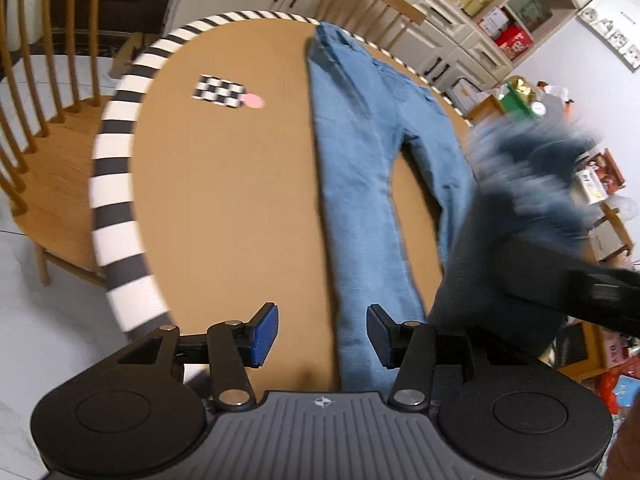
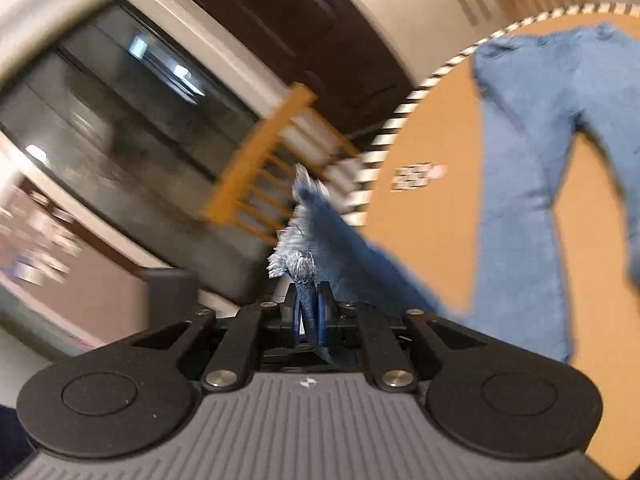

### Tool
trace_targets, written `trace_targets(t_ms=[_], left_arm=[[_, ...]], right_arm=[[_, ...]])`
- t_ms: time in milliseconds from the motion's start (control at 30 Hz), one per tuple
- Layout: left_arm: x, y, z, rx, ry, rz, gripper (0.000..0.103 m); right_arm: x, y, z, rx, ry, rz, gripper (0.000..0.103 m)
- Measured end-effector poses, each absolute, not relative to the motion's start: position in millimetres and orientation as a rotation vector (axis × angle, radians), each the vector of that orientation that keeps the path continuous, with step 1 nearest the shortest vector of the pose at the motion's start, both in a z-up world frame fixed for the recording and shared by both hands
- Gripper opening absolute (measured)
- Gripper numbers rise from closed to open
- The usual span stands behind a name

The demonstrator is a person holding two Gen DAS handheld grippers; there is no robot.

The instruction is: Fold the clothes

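Light blue jeans (image 1: 360, 168) lie lengthwise on the round brown table (image 1: 232, 208), waistband at the far edge. My left gripper (image 1: 322, 318) hovers open over the near end of one leg, and its blue pads (image 1: 264, 336) touch no cloth. My right gripper (image 2: 308, 304) is shut on the frayed hem (image 2: 296, 260) of the other leg, which is lifted off the table. In the left wrist view that raised hem (image 1: 536, 160) is a dark blur at the right, above the right gripper's body (image 1: 580, 292). The jeans (image 2: 520, 200) trail from the hem back onto the table.
The table has a black-and-white striped rim (image 1: 114, 160). A checkered marker (image 1: 219, 91) with a pink dot lies left of the jeans. Wooden chairs (image 1: 52, 128) stand at the left and far side. Cluttered shelves (image 1: 500, 20) line the back right.
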State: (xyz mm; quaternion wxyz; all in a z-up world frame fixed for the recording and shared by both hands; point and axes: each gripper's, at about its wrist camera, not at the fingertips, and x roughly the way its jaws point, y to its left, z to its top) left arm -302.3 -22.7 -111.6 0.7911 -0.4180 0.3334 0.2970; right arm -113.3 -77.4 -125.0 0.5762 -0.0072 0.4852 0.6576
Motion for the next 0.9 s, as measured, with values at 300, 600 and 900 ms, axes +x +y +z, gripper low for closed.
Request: trace_targets(t_ms=[300, 600, 900], left_arm=[[-318.7, -6.6, -116.9, -0.928, 0.747, 0.717, 0.054], [-259.1, 99.7, -79.6, -0.812, 0.603, 0.884, 0.059], [-109.5, 182.7, -116.8, -0.691, 0.674, 0.951, 0.063]], right_arm=[[-75.2, -73.3, -112.1, -0.036, 1.162, 1.429, 0.05], [149.7, -35.2, -104.0, -0.139, 0.954, 1.054, 0.056], [280.9, 16.0, -236.3, -0.112, 1.145, 0.812, 0.058]])
